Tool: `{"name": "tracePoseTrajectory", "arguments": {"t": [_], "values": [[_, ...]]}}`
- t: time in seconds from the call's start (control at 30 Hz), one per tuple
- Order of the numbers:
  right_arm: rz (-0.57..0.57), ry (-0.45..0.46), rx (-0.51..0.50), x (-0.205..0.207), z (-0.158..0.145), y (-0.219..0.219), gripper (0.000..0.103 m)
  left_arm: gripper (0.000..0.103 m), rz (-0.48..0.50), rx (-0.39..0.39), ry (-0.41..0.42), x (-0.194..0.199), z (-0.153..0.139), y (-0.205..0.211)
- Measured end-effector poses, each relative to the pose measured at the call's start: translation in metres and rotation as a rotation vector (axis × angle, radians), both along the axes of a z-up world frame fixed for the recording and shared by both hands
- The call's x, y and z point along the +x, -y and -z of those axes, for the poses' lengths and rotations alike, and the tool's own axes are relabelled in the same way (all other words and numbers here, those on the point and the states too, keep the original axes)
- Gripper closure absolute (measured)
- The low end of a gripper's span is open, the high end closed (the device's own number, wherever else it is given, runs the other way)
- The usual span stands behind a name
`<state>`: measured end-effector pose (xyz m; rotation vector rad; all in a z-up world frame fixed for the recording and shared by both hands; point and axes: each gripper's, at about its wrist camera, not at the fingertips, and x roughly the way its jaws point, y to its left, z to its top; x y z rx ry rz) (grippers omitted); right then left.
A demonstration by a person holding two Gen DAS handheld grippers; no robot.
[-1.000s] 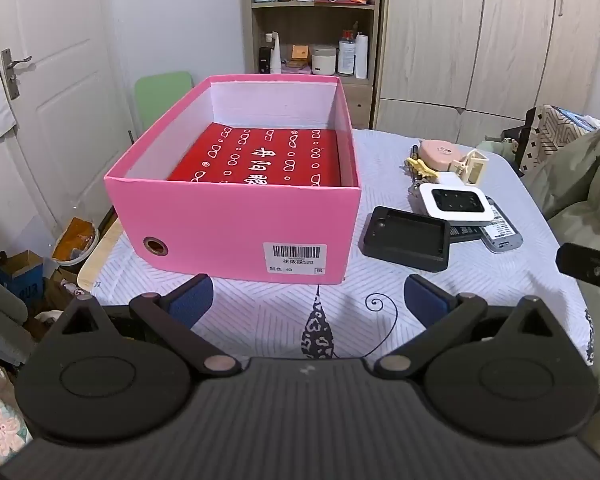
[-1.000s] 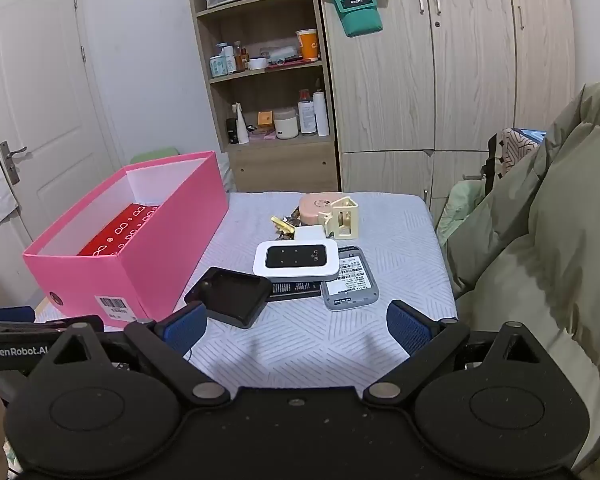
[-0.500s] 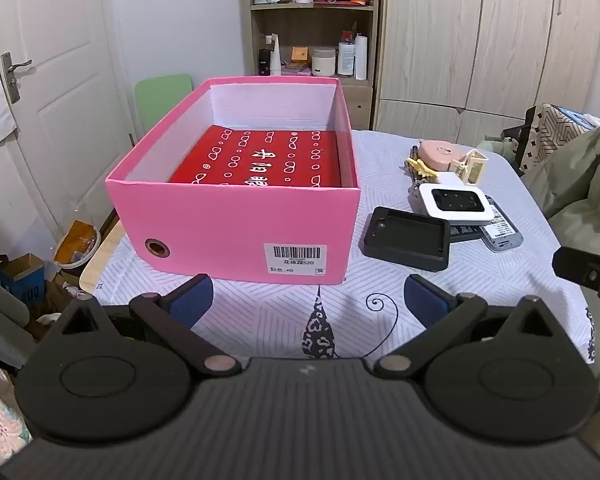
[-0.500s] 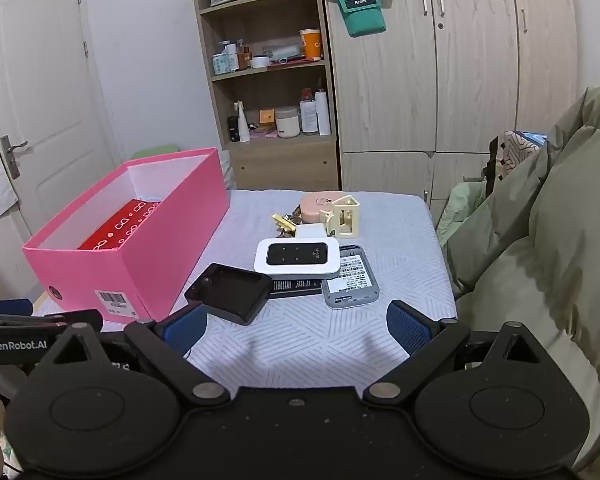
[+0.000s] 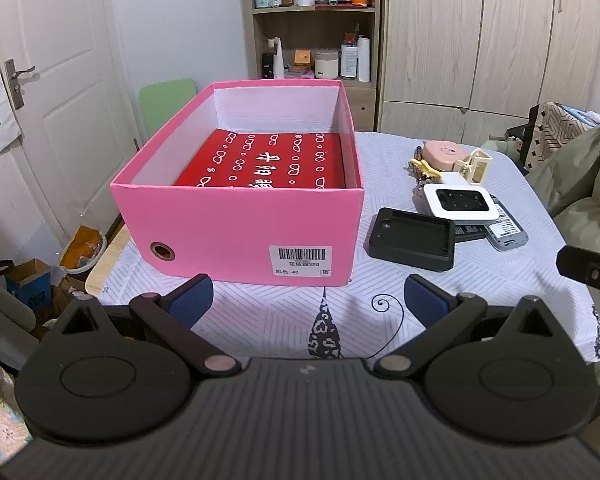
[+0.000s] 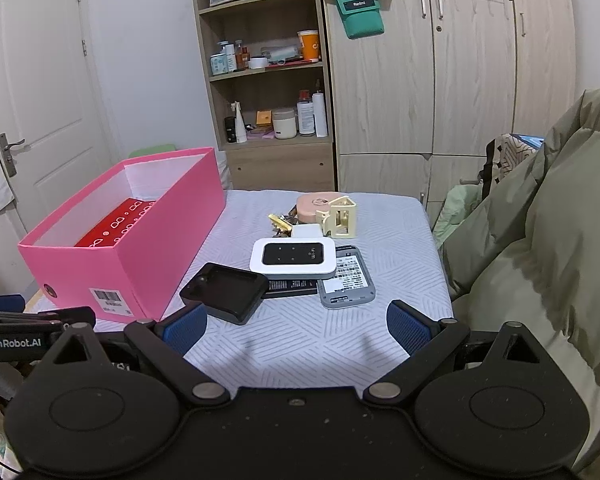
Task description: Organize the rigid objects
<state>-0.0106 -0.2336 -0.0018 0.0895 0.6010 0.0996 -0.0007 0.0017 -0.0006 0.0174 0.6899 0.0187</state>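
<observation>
An open pink box (image 5: 236,232) (image 6: 140,256) with a red patterned sheet (image 5: 268,164) inside stands on the left of the table. To its right lie a black tray-like case (image 5: 412,238) (image 6: 226,290), a white wifi router (image 5: 458,202) (image 6: 293,258), a grey device (image 6: 346,282), a pink round case (image 6: 314,206) and a cream plastic holder (image 6: 342,218). My left gripper (image 5: 308,300) is open and empty, just in front of the box. Near the table's front edge, my right gripper (image 6: 296,326) is open and empty, short of the black case.
A striped cloth (image 6: 300,340) covers the table. An olive padded jacket (image 6: 540,260) crowds the right edge. Behind the table are a shelf unit (image 6: 268,80) with bottles and wooden wardrobes (image 6: 460,80). A white door (image 5: 52,80) and floor clutter lie left.
The right wrist view has lifted slightly and backed off a little. The left gripper has barely moved. Objects lie where they were.
</observation>
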Motion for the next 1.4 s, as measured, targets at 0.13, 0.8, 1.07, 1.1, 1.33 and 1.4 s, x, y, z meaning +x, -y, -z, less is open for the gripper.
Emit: {"name": "tracePoseTrajectory", "arguments": {"t": [0.13, 0.8, 1.07, 1.1, 1.33, 1.4], "values": [[0.004, -0.001, 0.002, 0.0001, 0.0004, 0.001, 0.005, 0.0, -0.001, 0.005, -0.002, 0.0007, 0.0009, 0.0012], [0.012, -0.001, -0.007, 0.0031, 0.003, 0.0048, 0.004, 0.0, -0.02, 0.019, 0.014, 0.0001, -0.0021, 0.0021], [0.011, 0.0, -0.013, 0.0029, 0.0032, 0.0023, 0.004, 0.0, -0.011, 0.03, 0.03, -0.0032, -0.005, 0.0044], [0.01, 0.002, -0.014, 0.0027, 0.0031, 0.0025, 0.004, 0.0, -0.01, 0.028, 0.032, -0.0037, -0.0053, 0.0043], [0.005, 0.005, -0.018, 0.0023, 0.004, 0.0009, 0.004, 0.0, -0.015, 0.024, 0.06, -0.007, -0.0059, 0.0042], [0.002, 0.003, -0.022, 0.0027, 0.0052, 0.0003, 0.004, 0.0, -0.024, 0.044, 0.066, -0.007, -0.0054, 0.0067]]}}
